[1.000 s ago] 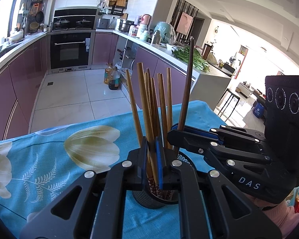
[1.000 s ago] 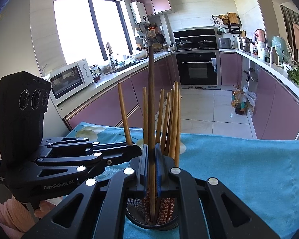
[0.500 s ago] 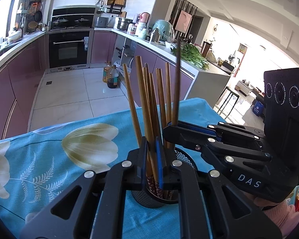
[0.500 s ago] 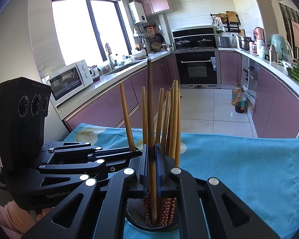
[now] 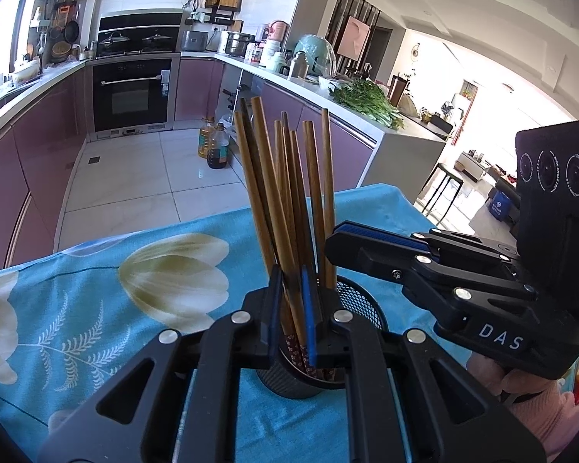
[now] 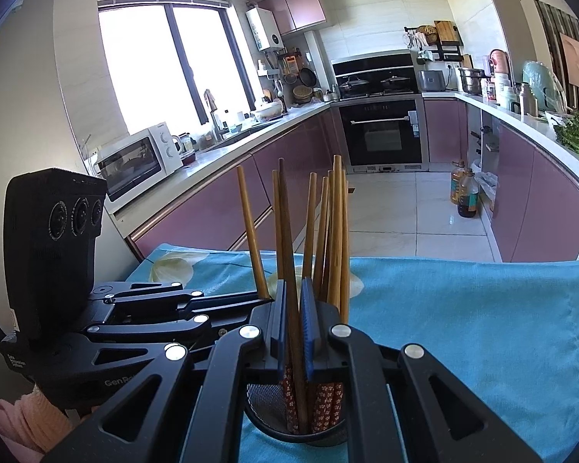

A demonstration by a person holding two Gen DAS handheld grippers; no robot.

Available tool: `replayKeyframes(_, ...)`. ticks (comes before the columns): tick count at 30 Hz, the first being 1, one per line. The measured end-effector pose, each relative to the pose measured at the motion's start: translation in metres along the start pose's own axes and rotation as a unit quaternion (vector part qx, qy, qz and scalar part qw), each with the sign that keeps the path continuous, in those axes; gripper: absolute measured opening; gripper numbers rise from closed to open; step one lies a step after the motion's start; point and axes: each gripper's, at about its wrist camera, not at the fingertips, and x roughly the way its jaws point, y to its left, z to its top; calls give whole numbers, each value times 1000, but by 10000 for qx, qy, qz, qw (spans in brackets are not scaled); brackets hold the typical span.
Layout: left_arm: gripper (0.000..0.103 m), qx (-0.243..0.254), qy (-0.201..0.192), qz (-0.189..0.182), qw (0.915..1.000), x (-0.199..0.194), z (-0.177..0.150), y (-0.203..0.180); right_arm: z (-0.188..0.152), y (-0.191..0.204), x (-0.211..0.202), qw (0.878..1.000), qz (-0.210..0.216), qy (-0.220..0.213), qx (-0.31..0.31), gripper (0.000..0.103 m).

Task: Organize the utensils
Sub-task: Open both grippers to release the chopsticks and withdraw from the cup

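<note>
the step in hand looks like the seating of a single chopstick into the holder. the black mesh holder (image 6: 289, 420) stands on the blue flowered tablecloth (image 5: 96, 308), directly below and just ahead of both pairs of fingers, and it holds a fan of wooden chopsticks (image 5: 289, 193) leaning outward at different angles.

the right gripper (image 6: 292, 324) has its blue pads narrowed around one darker chopstick (image 6: 289, 270), which runs straight up between the fingers and down into the holder; the gap on either side of the stick is thin, and i cannot tell whether the pads grip it or have just let go. its lower end sits among the patterned tips at the bottom of the holder, so i judge it is home or nearly so.

the left gripper (image 5: 291, 308) is set over the near rim of the holder, with its fingers close together and a couple of sticks passing between them. whether it clamps those sticks or only brackets them is not clear in either view.

the next move calls for the right fingers to part fully and lift straight up along the stick, clear of the tops fanned ahead of them, since a sideways exit could drag neighbouring sticks or tip the light holder. the left fingers are well placed to steady the bundle meanwhile.
</note>
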Motion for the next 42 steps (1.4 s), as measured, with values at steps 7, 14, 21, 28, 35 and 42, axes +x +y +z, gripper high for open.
replayKeyframes(7,23,-6,-133,123,9998,-7,-1,0,-4,2,-7,10000,33,-81,24,7)
replayKeyframes(14,33,23,-369,412,9985,-22,-3,-2,-10,5,-11,9999,33,-120,36,20)
replayKeyframes(21,59,-2,-738,847,9937,-49,-13,1,-17,10,-25,9993,-120,-342,-37,40)
replayKeyframes(28,98,-53,-1336,1464,9801,-89,-37,5,-30,19,-38,9968,-428,-660,-167,71)
replayKeyframes(35,98,-163,-1741,1951,9651,-126,-63,12,-49,41,-51,9879,-876,-1143,-570,97)
replayKeyframes(42,98,-129,-2184,2420,9453,-160,-85,7,-68,64,-61,9807,-1090,-1429,-772,97)
